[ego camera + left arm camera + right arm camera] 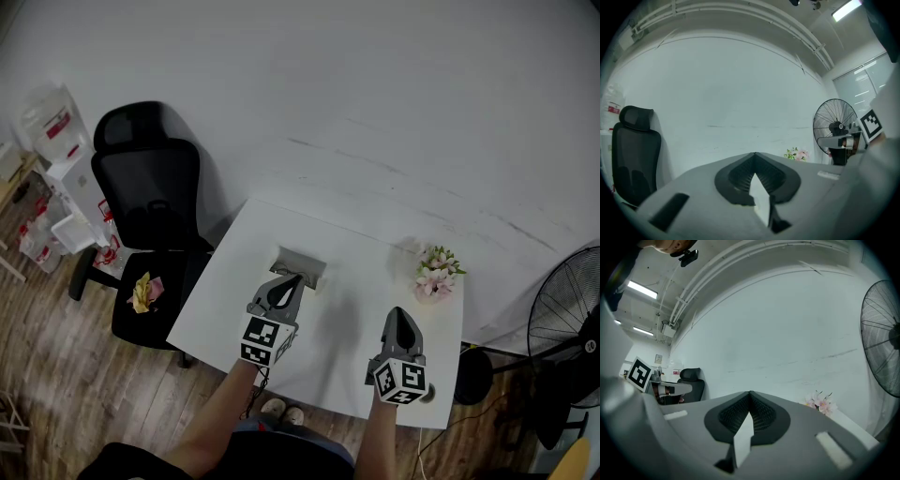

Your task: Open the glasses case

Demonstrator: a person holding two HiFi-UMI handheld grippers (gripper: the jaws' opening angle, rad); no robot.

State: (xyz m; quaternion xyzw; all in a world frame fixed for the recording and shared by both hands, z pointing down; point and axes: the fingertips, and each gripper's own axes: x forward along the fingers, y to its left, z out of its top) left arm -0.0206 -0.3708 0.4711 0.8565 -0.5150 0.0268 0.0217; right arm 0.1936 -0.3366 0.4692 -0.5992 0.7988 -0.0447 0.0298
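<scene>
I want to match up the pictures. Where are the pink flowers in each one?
Head view: pink flowers at the table's far right corner.
Left gripper view: small, right of centre, left of the fan.
Right gripper view: lower right, before the wall.
Shared landmark: the black chair, at the left in all three.

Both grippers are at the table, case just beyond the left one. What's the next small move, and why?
Probably open the left gripper: its fingers are shut and empty, aimed at the grey case just beyond them on the table, and must part before they can steady it. The right gripper, also shut and empty, can wait.
</scene>
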